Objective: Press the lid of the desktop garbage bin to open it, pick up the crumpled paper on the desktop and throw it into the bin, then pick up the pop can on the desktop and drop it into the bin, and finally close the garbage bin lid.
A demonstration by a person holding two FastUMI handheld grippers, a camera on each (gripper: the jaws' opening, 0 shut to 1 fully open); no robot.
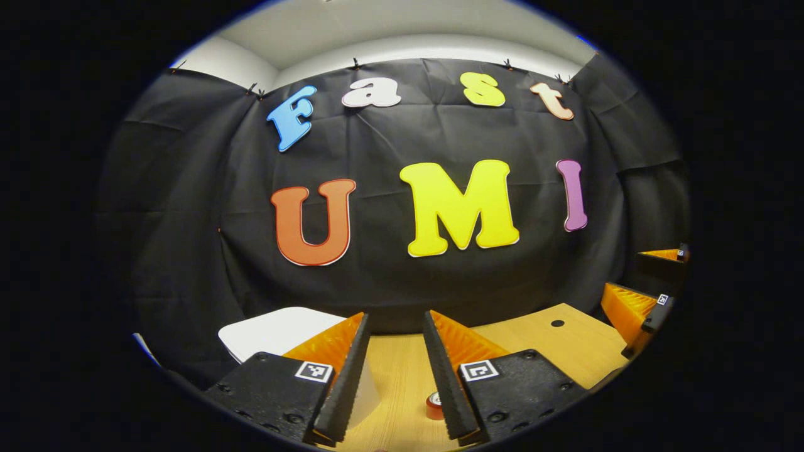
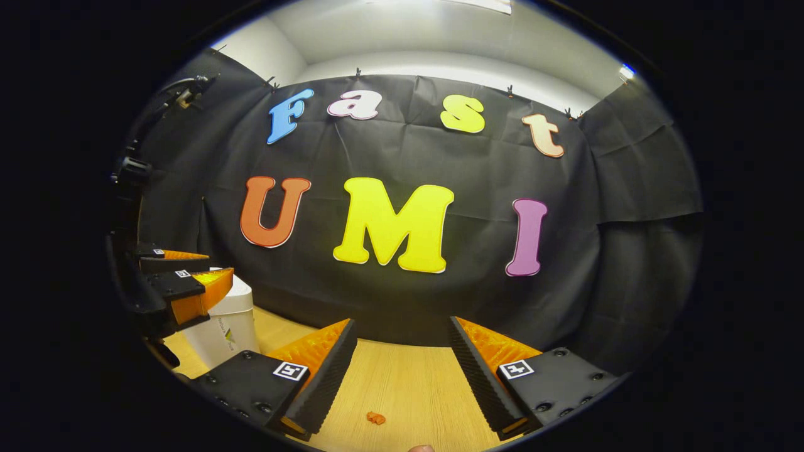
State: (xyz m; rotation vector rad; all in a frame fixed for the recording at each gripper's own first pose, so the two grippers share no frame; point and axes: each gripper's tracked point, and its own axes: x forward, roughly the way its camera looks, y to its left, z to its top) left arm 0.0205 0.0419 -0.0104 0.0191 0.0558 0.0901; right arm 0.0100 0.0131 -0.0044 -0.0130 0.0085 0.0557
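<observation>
Standing at the left of the wooden table [image 2: 408, 383], the white bin [image 2: 229, 320] shows in the right gripper view with its lid down; it rests on the tabletop close to the black cloth wall [image 2: 440, 301]. In the left gripper view the bin's flat white lid [image 1: 276, 333] appears just beyond and left of the left gripper's own fingers, partly hidden behind the left finger. The can [image 1: 434, 405] sits on the table low in that view, a small reddish cylinder with a pale top, right against the inner edge of the right-hand finger and partly covered by it. A small orange scrap [image 2: 375, 417] lies on the wood in the right gripper view, between the two fingers and apart from both; what it is cannot be told.

The left gripper [image 1: 396, 376] hangs above the table with its fingers spread and nothing between them. In the right gripper view it shows again at the far left, hovering beside and partly in front of the bin. The right gripper [image 2: 402, 370] is likewise spread wide over bare wood, grasping nothing. In the left gripper view it appears at the far right edge, over the table's right end, near a dark round hole [image 1: 557, 323] in the tabletop.
</observation>
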